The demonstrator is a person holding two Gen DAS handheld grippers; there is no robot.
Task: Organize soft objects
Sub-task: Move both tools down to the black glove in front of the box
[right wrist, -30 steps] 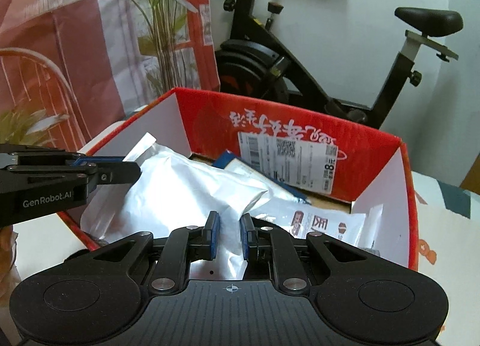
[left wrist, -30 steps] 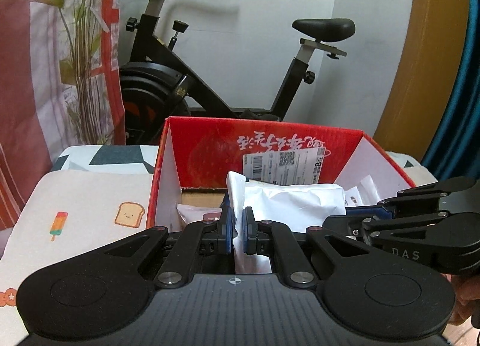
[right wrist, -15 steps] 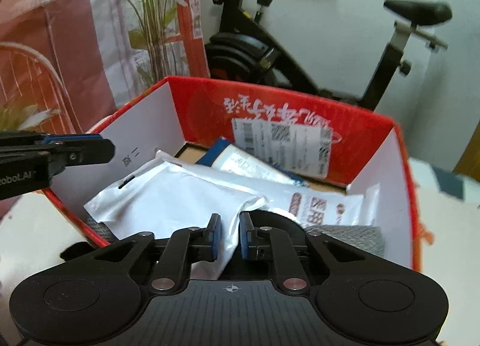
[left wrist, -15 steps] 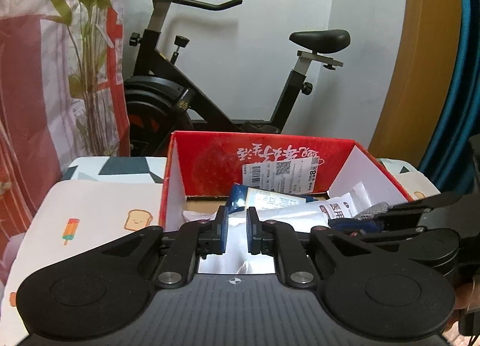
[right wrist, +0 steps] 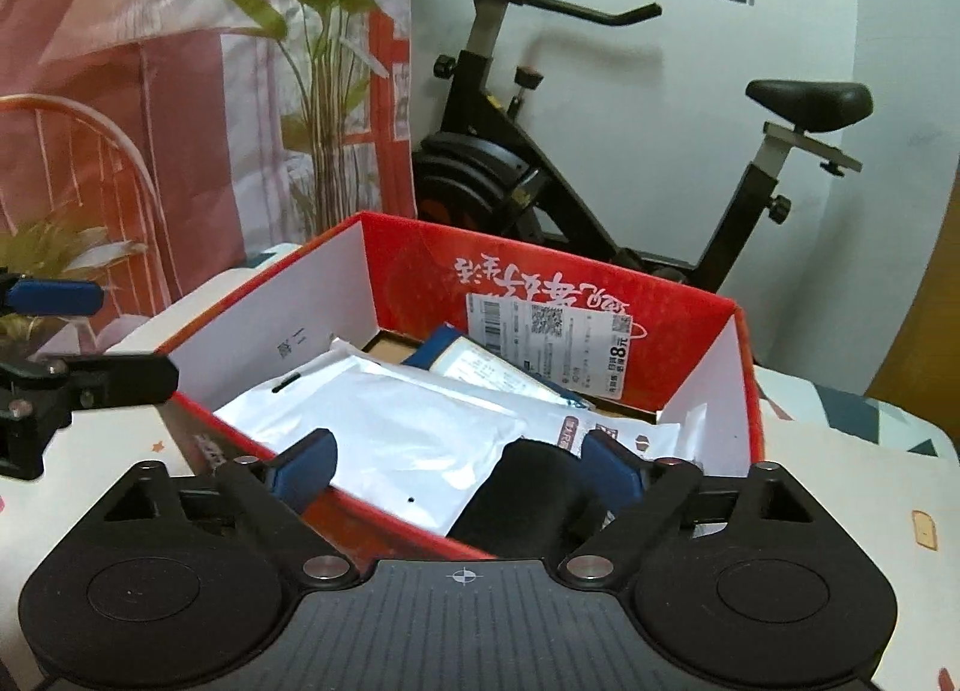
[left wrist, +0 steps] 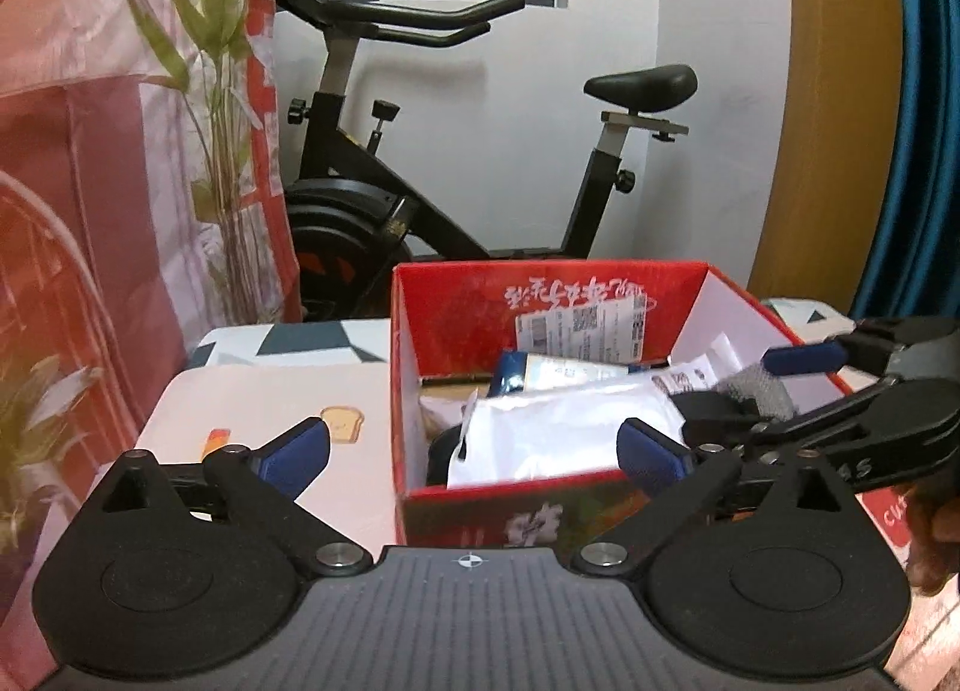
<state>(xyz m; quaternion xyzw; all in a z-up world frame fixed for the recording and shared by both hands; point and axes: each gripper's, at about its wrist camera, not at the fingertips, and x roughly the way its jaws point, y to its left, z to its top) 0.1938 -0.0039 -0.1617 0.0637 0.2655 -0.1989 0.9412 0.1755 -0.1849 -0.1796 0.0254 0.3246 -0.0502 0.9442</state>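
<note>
Your left claw (left wrist: 474,454) and right claw (right wrist: 456,466), jaws just sprung wide and empty, hang short of the red box (right wrist: 600,277), where the white pouch (right wrist: 408,427) now lies dropped among other packets, apparently stowed.

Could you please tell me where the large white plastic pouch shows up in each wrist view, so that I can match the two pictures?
Left wrist view: the large white plastic pouch lies right of centre, in the near part of the red cardboard box.
Right wrist view: it lies centre-left, against the box's near wall.
Shared landmark: the white shipping label on the box's far inner wall.
</note>
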